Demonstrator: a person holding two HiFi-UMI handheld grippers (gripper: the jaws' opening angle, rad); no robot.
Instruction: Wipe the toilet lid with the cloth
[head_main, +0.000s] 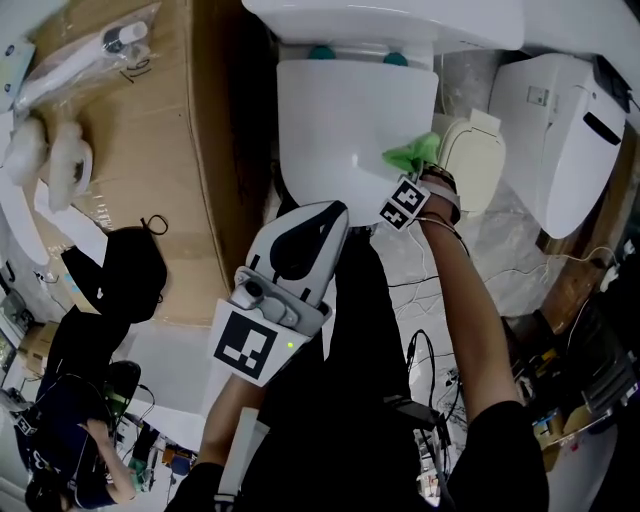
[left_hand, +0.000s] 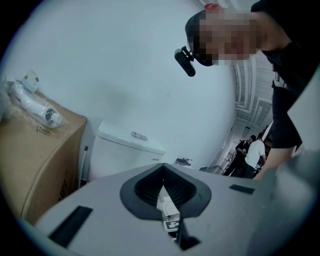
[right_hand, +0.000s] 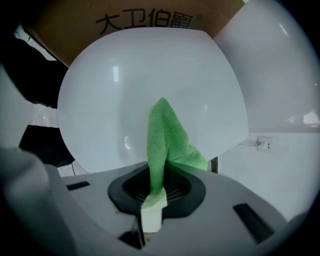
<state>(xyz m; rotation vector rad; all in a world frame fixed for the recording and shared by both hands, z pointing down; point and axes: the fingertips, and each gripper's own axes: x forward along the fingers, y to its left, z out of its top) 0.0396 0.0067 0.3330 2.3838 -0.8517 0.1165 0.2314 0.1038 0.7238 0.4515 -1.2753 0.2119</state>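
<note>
Jaws of our right gripper (right_hand: 151, 202) are clamped on the green cloth (right_hand: 162, 135), which sits at the right edge of the white lid (head_main: 335, 120). We cannot tell whether it presses there. Our left gripper (left_hand: 167, 210) has its jaws together and empty, held off the lid, facing a wall. A cardboard box (head_main: 150, 150) stands left of the toilet, and cables (head_main: 425, 350) trail below.

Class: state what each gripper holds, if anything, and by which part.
The right gripper pinches the green cloth by one bunched end. The left gripper holds nothing; its jaws are together.
</note>
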